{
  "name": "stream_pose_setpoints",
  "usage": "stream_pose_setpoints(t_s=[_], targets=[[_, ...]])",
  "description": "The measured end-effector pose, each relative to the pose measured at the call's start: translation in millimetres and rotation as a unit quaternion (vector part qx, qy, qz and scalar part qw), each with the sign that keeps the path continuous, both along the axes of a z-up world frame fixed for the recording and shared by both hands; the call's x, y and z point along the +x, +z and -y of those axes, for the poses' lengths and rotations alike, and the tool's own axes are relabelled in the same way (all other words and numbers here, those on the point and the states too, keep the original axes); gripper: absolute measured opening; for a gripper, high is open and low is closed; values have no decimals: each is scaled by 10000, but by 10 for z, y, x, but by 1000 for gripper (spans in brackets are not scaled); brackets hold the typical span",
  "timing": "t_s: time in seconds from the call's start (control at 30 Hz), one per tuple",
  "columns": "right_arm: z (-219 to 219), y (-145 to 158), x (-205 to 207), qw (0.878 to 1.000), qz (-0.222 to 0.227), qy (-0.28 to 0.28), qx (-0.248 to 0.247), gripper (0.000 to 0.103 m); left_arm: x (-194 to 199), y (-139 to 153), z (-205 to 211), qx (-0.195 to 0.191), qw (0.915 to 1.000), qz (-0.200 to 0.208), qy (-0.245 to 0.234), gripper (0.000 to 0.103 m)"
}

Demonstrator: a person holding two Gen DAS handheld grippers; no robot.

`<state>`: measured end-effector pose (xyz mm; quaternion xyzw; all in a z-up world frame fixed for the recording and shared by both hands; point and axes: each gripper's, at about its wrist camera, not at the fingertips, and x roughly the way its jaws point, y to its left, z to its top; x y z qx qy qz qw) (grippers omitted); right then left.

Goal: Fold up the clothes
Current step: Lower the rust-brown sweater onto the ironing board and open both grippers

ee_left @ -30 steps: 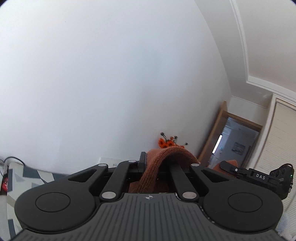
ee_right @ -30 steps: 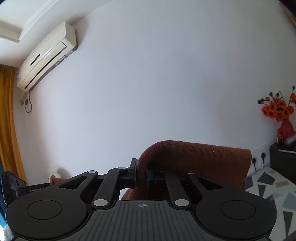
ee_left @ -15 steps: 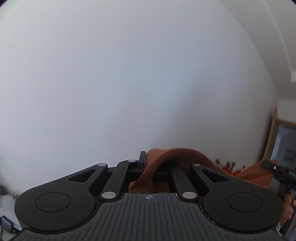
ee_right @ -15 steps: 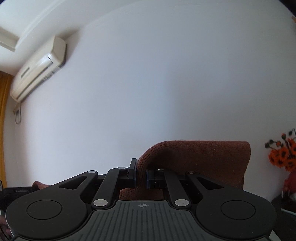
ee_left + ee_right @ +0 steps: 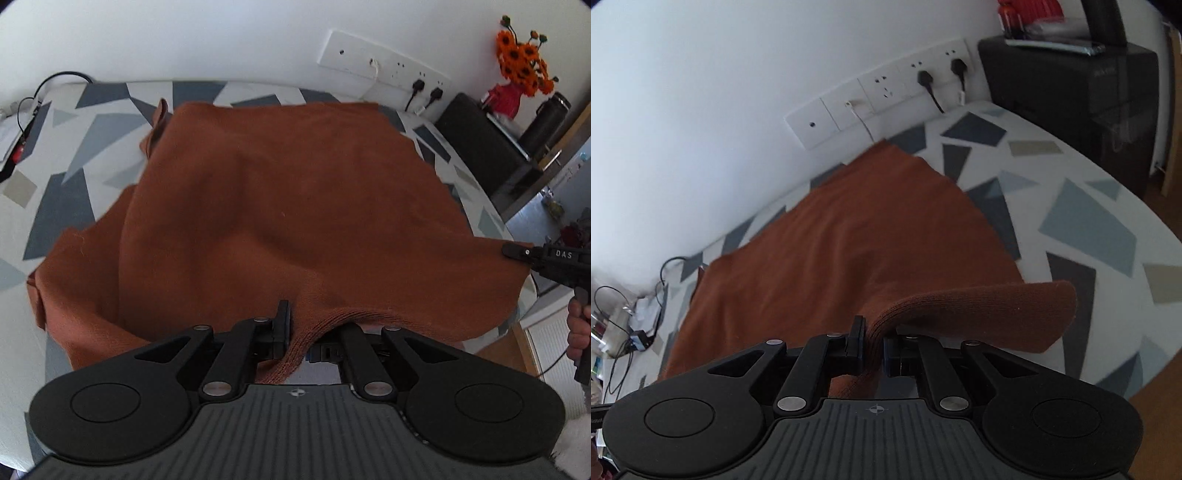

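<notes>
Across the patterned bed (image 5: 85,155) the rust knit sweater (image 5: 288,192) lies spread, unfolded, its near ribbed hem pinched by left gripper (image 5: 297,332) and right gripper (image 5: 873,345).

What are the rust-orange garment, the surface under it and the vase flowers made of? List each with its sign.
Rust-orange garment: knit fabric, probably wool or acrylic, matte; ribbed rows show along the hem pinched in the left gripper.
Patterned surface: looks like a printed cloth cover, white with grey shards; what is beneath is hidden.
Orange flowers: likely artificial, going by their uniform, vivid heads; uncertain.
</notes>
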<state>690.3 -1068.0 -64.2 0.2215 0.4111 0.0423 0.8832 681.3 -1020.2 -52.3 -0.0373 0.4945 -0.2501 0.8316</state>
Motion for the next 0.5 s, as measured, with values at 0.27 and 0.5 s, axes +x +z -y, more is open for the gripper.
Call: stream_pose_setpoints(t_s=[0.27, 0.5], targets=[[299, -125, -141, 9990, -161, -405, -123, 8, -86, -106, 21, -181, 9992, -341, -41, 17], [426, -353, -146, 9909, -458, -1083, -650, 8, -152, 105, -141, -167, 9989, -212, -388, 42]])
